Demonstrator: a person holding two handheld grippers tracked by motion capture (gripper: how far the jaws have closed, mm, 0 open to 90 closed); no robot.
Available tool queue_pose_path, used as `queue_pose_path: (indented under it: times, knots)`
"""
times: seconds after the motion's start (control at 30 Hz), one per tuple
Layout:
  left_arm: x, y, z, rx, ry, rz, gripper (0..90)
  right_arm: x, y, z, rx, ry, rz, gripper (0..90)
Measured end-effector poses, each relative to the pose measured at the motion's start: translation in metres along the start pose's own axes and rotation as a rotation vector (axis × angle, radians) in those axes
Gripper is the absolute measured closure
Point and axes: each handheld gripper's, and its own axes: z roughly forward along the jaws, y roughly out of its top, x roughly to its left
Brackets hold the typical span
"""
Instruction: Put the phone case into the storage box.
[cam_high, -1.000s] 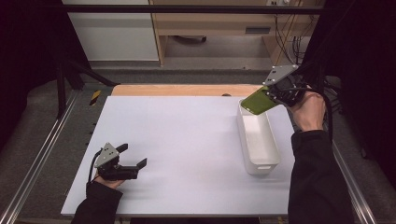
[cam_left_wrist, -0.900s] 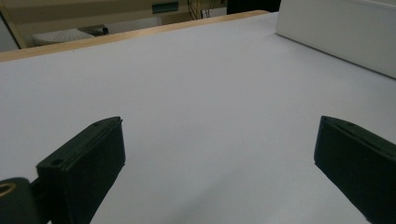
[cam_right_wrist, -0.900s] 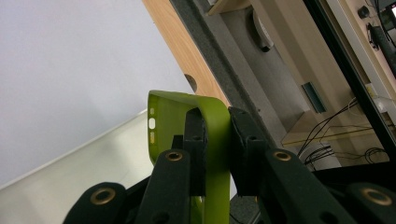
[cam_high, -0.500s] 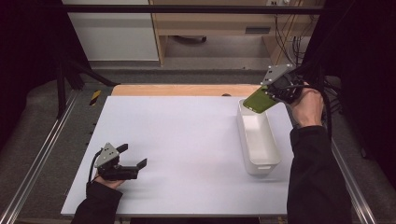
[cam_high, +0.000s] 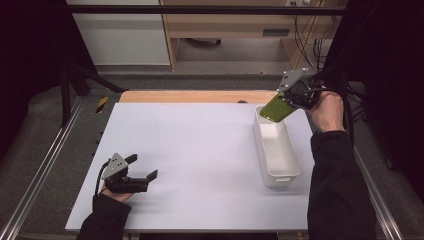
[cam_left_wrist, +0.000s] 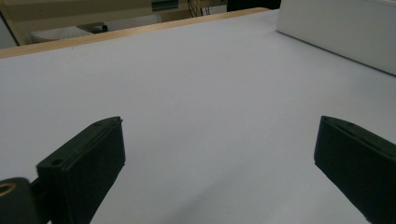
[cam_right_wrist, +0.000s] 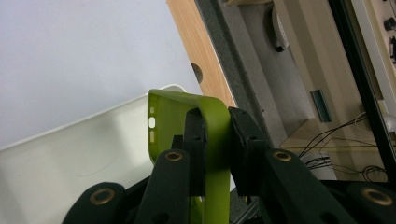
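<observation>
My right gripper (cam_high: 286, 102) is shut on a green phone case (cam_high: 276, 107) and holds it in the air over the far end of a long white bin (cam_high: 281, 176). In the right gripper view the black jaws pinch one wall of the green phone case (cam_right_wrist: 212, 135), with the white bin (cam_right_wrist: 51, 158) below it. My left gripper (cam_high: 142, 168) lies low over the white table (cam_high: 200, 145) at the near left, jaws wide open with nothing between them. Its fingers (cam_left_wrist: 88, 158) frame bare table in the left gripper view.
The white bin stands lengthwise at the table's right side and looks empty inside. A wooden strip (cam_high: 195, 96) runs along the far edge of the table. Metal rails (cam_high: 45, 160) flank the table on both sides. Cables (cam_high: 310, 45) hang behind the right hand.
The right gripper with the green case has drifted slightly, staying above the bin's far end. The left gripper has not moved.
</observation>
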Motion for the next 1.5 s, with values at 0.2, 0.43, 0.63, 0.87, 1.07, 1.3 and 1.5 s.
queue_pose_path:
  times: [0.2, 0.43, 0.63, 0.87, 1.07, 1.3, 1.5]
  knots:
    - [0.0, -0.001, 0.001, 0.004, 0.0, -0.004, 1.7, -0.002, -0.001, 0.008, 0.014, 0.015, -0.049, 78.0]
    - [0.0, -0.001, 0.003, 0.014, -0.001, 0.007, 1.7, -0.005, 0.0, 0.018, 0.015, 0.038, -0.096, 78.0]
    - [0.0, -0.003, 0.004, 0.023, -0.001, 0.008, 1.8, -0.006, 0.0, 0.029, 0.031, 0.061, -0.135, 78.0]
    - [0.001, -0.003, 0.005, 0.025, -0.003, 0.008, 1.8, -0.009, 0.001, 0.041, 0.037, 0.083, -0.168, 78.0]
    - [0.001, -0.004, 0.006, 0.029, -0.006, 0.008, 1.7, -0.011, 0.002, 0.051, 0.042, 0.104, -0.193, 78.0]
    - [0.002, -0.004, 0.006, 0.034, -0.006, 0.005, 1.7, -0.013, 0.007, 0.062, 0.062, 0.122, -0.241, 78.0]
    - [0.002, -0.005, 0.006, 0.033, -0.009, 0.003, 1.7, -0.016, 0.009, 0.07, 0.079, 0.141, -0.266, 78.0]
